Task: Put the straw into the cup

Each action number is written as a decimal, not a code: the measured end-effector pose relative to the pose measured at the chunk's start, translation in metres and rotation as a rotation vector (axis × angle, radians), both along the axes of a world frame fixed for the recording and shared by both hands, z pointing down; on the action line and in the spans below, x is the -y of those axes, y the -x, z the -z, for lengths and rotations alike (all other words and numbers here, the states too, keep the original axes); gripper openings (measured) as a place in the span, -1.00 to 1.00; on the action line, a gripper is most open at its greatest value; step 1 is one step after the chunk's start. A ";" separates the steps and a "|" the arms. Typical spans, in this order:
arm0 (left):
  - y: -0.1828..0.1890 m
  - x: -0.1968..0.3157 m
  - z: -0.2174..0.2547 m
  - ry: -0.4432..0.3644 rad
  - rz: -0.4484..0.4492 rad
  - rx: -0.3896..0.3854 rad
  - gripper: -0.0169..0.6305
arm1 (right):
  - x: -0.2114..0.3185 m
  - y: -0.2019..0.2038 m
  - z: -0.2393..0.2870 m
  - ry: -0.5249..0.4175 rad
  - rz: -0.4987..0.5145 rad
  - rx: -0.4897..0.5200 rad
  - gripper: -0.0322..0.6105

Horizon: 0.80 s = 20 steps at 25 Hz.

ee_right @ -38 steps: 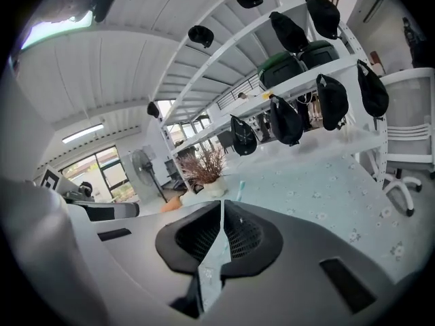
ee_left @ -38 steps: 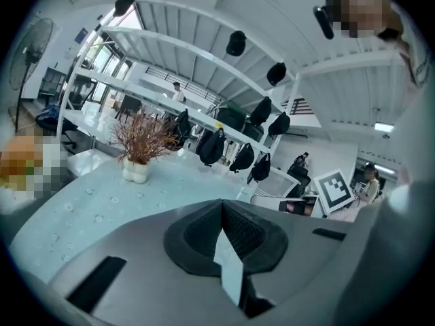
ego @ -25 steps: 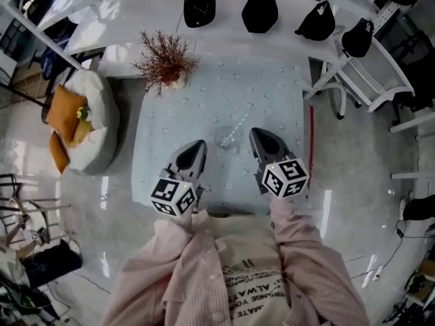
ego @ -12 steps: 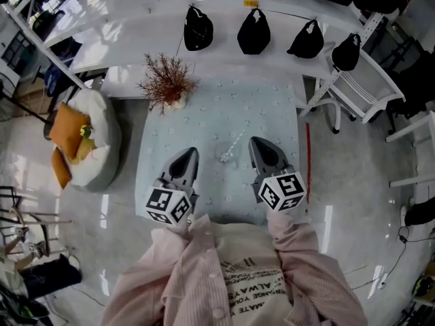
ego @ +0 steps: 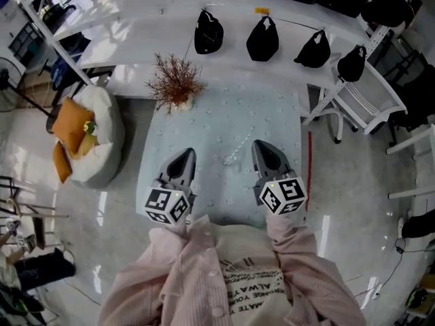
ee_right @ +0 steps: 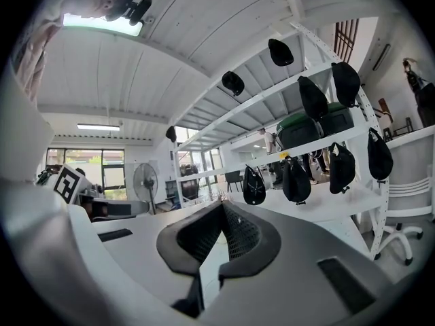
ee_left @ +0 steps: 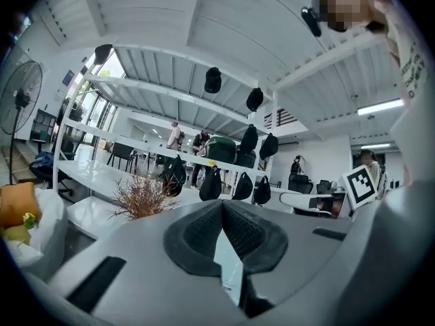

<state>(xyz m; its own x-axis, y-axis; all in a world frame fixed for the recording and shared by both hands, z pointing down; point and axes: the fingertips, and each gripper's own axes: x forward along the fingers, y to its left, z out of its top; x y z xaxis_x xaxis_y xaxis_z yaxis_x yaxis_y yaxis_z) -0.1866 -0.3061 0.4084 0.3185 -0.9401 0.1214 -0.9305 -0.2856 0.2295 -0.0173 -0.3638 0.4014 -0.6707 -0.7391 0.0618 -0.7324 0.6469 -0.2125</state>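
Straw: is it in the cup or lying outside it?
In, it seems: in the head view the straw slants up out of the clear cup on the table.

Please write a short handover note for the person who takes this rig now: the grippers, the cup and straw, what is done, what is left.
Left gripper: shut, empty, held over the near part of the table.
Right gripper: shut, empty, at the same level.
The clear cup stands on the table between the two grippers. The straw appears to lean in it.
Done: the straw seems to be in the cup.
Left: nothing evident, but check up close because both look small here.
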 end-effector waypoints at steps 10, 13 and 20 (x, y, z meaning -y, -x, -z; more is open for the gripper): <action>0.008 0.003 -0.001 0.001 0.015 -0.009 -0.95 | 0.004 -0.013 -0.001 -0.001 -0.039 -0.007 -0.90; 0.008 0.005 -0.001 -0.001 0.011 -0.016 -0.95 | 0.005 -0.017 0.000 -0.009 -0.051 -0.010 -0.90; 0.008 0.008 -0.002 0.003 0.009 -0.009 -0.95 | 0.006 -0.026 0.000 -0.013 -0.075 -0.007 -0.90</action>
